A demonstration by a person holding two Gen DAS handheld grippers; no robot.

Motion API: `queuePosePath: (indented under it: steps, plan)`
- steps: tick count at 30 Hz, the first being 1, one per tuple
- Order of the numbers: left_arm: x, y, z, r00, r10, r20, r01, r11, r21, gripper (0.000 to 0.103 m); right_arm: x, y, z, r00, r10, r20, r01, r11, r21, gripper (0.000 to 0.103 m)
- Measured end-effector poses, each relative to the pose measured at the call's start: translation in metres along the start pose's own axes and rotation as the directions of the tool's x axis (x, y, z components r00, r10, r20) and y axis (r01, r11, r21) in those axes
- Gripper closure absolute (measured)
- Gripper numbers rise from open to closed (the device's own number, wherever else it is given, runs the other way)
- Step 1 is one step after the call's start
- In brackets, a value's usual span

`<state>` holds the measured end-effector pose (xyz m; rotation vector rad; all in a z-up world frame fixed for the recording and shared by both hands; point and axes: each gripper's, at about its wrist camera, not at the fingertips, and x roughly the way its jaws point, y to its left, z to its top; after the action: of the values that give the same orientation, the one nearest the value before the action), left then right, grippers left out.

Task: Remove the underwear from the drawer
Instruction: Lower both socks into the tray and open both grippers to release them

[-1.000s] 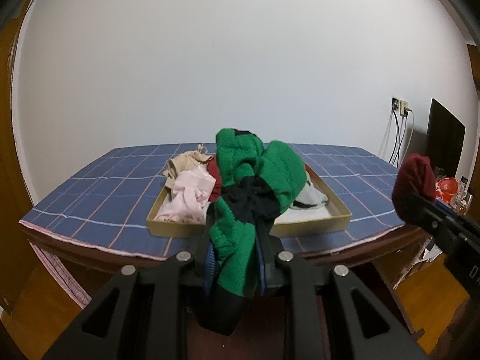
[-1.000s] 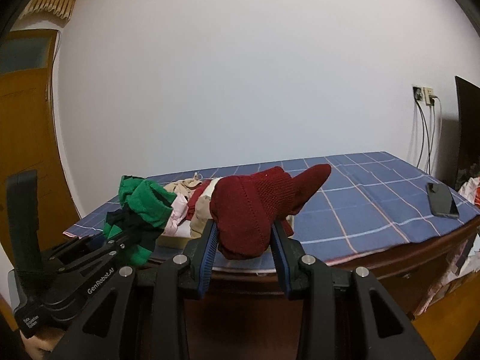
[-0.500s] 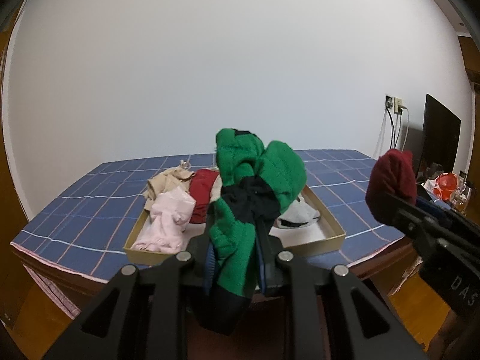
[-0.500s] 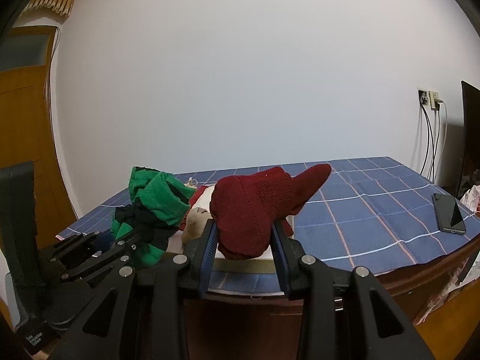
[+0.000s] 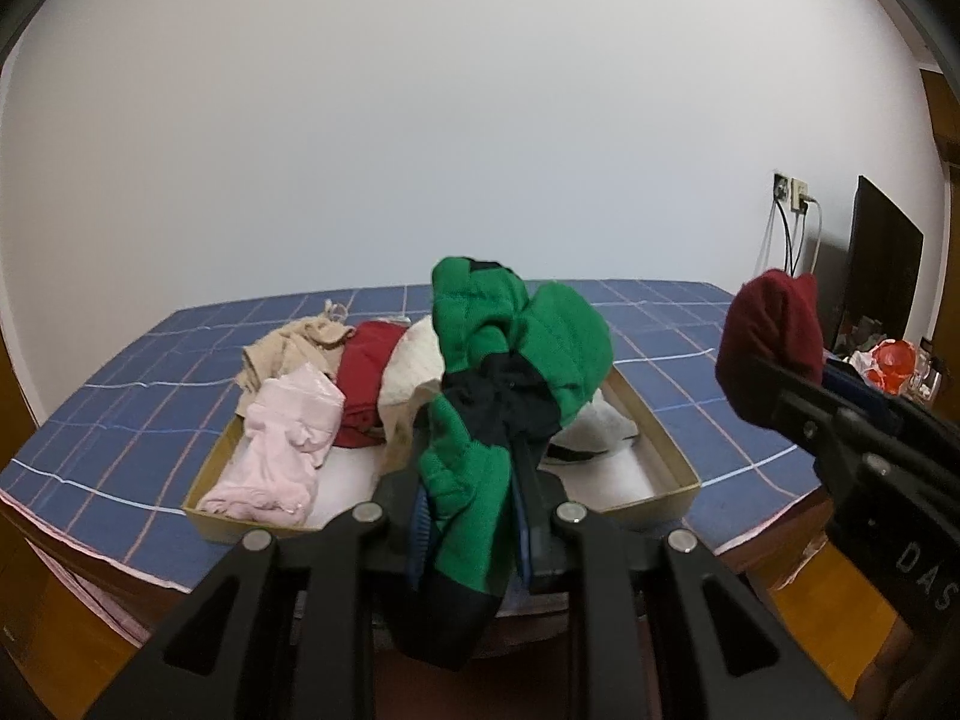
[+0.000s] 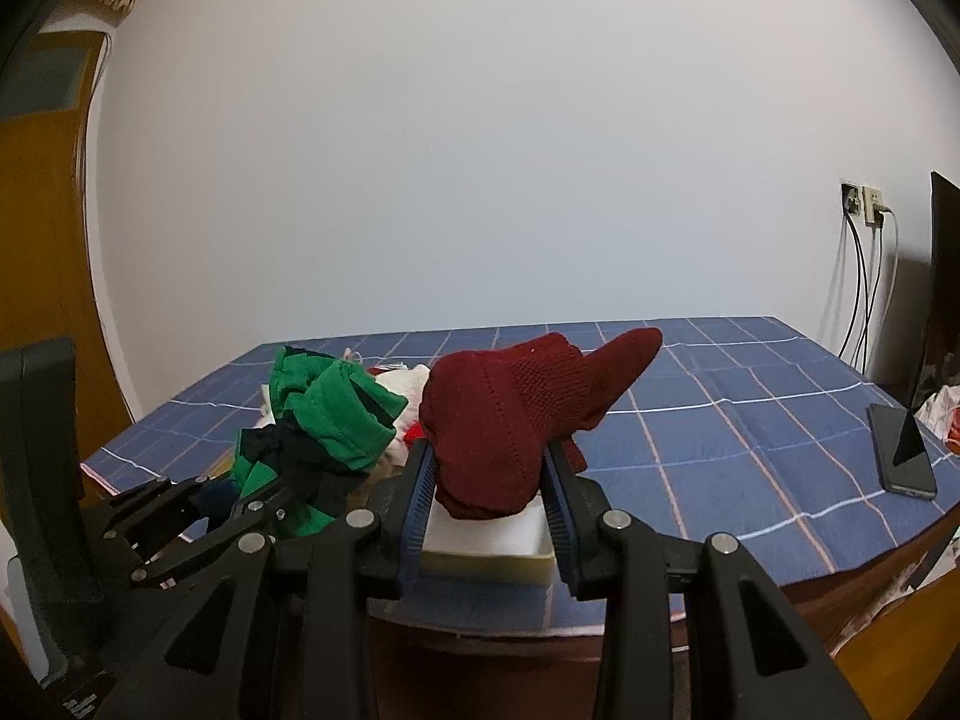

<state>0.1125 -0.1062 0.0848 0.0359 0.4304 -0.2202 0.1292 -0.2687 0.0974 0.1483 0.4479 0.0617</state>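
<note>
1. Presently, left tool (image 5: 468,534): clamped on a green-and-black garment (image 5: 510,360), held clear above the drawer (image 5: 660,450), apparently for carrying off.
2. Right tool (image 6: 489,498): closed on a dark red knitted garment (image 6: 516,414), likewise lifted free.
3. Drawer: a shallow tray on the table (image 5: 120,408), holding pink (image 5: 282,450), beige, red and white items not yet removed.

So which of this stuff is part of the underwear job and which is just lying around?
Job:
- green and black garment, in left gripper
- dark red knit garment, in right gripper
- drawer tray
- pink garment

Lying about:
- phone
- wall sockets
</note>
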Motion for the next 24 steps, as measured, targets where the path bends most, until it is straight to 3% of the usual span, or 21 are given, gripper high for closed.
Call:
queuePosePath:
  steps: [9, 22, 24]
  plan:
    - [0.028, -0.013, 0.003, 1.000, -0.006, -0.028, 0.006, 1.000, -0.006, 0.083, 0.027, -0.002, -0.007, 0.998, -0.032, -0.059, 0.031, 0.999, -0.033, 0.065]
    - [0.062, -0.018, 0.005, 0.997, 0.013, -0.070, -0.013, 1.000, 0.003, 0.083, 0.070, 0.006, -0.016, 0.985, -0.024, -0.169, 0.008, 0.995, -0.097, 0.065]
    - [0.068, -0.019, 0.005, 0.997, 0.005, -0.083, -0.004, 1.000, 0.011, 0.083, 0.084, -0.007, -0.010, 0.981, -0.029, -0.190, 0.011, 0.995, -0.095, 0.065]
